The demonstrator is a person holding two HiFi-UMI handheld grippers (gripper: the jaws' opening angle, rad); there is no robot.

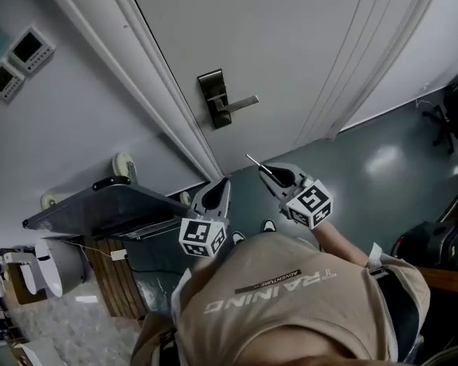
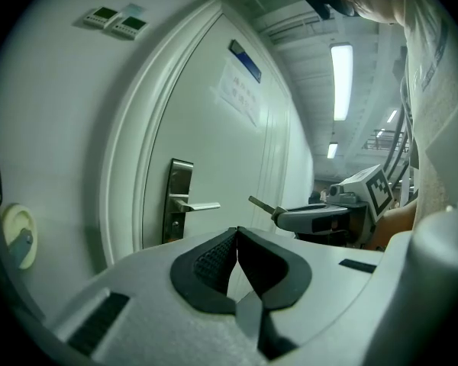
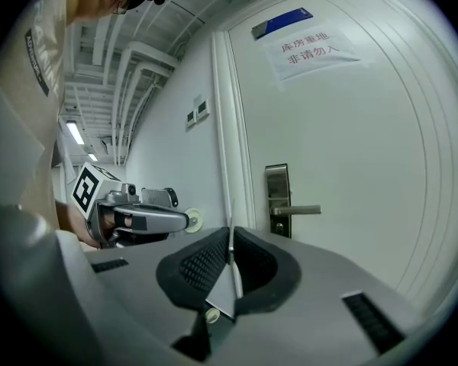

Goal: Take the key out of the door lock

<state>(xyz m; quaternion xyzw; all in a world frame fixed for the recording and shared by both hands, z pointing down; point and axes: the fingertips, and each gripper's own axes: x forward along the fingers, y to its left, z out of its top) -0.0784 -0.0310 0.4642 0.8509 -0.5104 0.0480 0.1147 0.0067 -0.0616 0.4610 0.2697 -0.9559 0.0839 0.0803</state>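
Nearest the person's beige shirt [image 1: 290, 296], the left claw [image 2: 237, 235] has its dark pads pressed together with nothing between them. Just beside it, level with it, the right claw [image 3: 230, 233] is pinched narrow on the key [image 3: 230, 213], whose thin metal blade stands on edge between the pads and juts past their tips toward the door [image 1: 290, 44]. The key is out of the door lock [image 1: 214, 97] and well apart from it, held in the air. Farther off, the lock's dark plate carries a lever handle [image 1: 242, 103] that sticks out sideways. A paper notice [image 3: 309, 50] hangs high on the door, and two small wall panels [image 1: 19, 61] sit beside the frame.
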